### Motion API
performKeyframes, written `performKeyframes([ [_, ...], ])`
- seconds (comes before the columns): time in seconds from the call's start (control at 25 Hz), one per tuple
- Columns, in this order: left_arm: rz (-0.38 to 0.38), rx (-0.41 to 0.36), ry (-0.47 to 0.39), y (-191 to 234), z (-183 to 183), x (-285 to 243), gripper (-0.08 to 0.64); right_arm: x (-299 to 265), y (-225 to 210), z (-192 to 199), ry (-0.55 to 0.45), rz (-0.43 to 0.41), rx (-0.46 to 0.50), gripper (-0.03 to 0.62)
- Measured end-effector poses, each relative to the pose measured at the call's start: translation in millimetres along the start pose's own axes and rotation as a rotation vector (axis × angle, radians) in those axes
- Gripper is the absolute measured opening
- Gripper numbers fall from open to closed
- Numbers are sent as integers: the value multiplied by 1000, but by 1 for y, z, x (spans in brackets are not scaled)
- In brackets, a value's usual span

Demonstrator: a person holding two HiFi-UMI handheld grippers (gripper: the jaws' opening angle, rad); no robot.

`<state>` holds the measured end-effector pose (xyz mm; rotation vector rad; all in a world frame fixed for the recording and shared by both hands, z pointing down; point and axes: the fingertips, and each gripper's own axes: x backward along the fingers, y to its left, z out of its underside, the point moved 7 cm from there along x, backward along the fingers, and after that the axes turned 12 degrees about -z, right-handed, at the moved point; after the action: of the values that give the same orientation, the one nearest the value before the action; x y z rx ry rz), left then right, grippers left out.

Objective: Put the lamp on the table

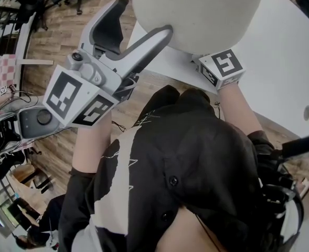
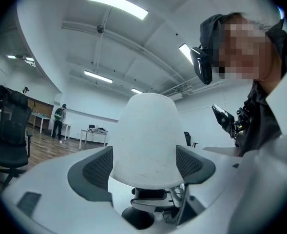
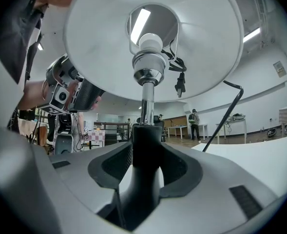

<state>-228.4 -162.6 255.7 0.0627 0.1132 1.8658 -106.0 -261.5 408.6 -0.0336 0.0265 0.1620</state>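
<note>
The left gripper point(image 2: 145, 164) is pinching the lamp's white shade point(image 2: 145, 126), one ribbed pad pressed on each side near the lower rim. The right gripper point(image 3: 147, 156) is clamped on the black post point(image 3: 145, 140) of the lamp point(image 1: 196, 14), both pads against it. Above that grip a chrome rod point(image 3: 145, 104) runs up to the socket and bulb point(image 3: 150, 42) inside the shade, and a black plug point(image 3: 181, 84) dangles beside them. Both grippers point level, and each carries a cube with black-and-white square markers point(image 1: 225, 66); these are patterns, not readable words.

The lamp is held up between the two tools, in front of the person's chest, with its shade over the near edge of the white table point(image 1: 283, 62). From the head camera the shade and the person's black jacket point(image 1: 196, 167) hide the post and everything lower on the lamp.

Around them are a wooden floor point(image 1: 54, 41), a black office chair point(image 2: 9, 130), a pink checked cloth point(image 1: 4, 67), strip lights point(image 2: 116, 4) on the ceiling, and a person point(image 2: 59, 121) standing by desks far back.
</note>
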Motion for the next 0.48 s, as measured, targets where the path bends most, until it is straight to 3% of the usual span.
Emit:
performKeyframes([
  [0.48, -24, 14, 30, -10, 3, 8, 413, 7, 12, -5, 54, 26, -75, 163],
])
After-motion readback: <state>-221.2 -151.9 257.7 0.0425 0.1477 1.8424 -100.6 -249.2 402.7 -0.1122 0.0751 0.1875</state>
